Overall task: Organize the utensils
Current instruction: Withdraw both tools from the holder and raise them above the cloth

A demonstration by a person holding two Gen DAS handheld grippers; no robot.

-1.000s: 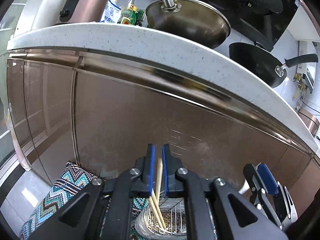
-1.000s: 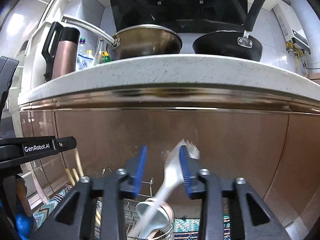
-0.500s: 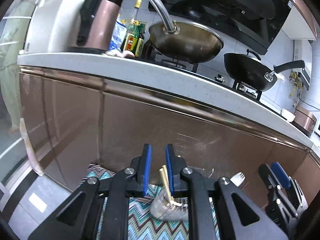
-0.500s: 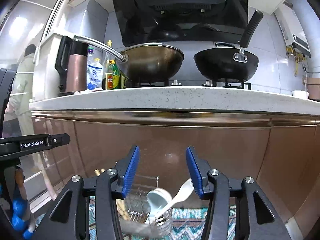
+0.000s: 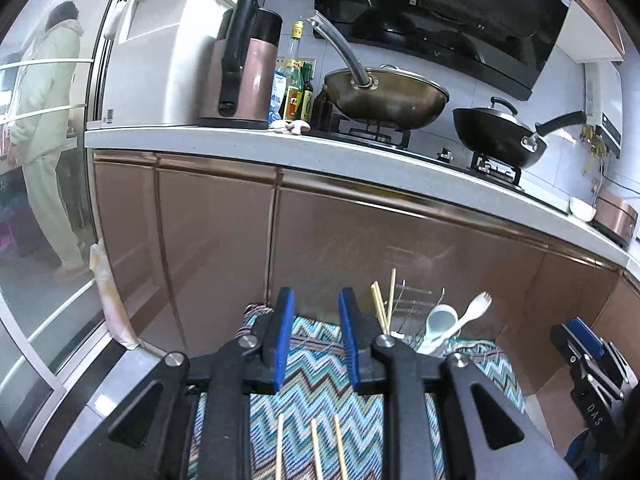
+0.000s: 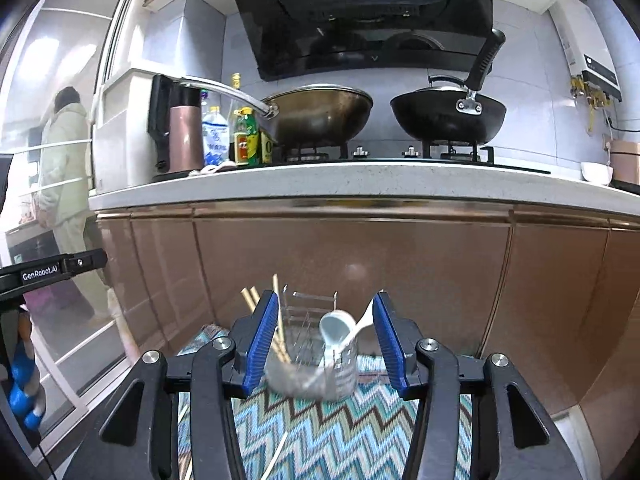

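Now both my jaws are empty: left gripper (image 5: 316, 336) has just been opening, right gripper (image 6: 326, 336) stands half open. The utensil holder (image 6: 340, 368) sits on the zigzag mat (image 5: 320, 364) with the spork (image 5: 474, 310). Next, I'd drop low for the loose chopsticks (image 5: 316, 454), minding the cabinet front (image 6: 360, 256).

On the floor, the zigzag mat (image 6: 320, 436) lies mostly bare in front, giving open room in the middle. At its far edge the wire utensil holder (image 6: 316, 360) stands just before the brown cabinet doors (image 6: 400, 264), which wall off everything beyond. Chopsticks (image 5: 382, 304), a ladle (image 5: 438, 324) and a white spork (image 5: 474, 312) stick up from it. Loose chopsticks (image 5: 312, 452) lie on the near mat. The countertop (image 6: 360, 182) overhangs above.
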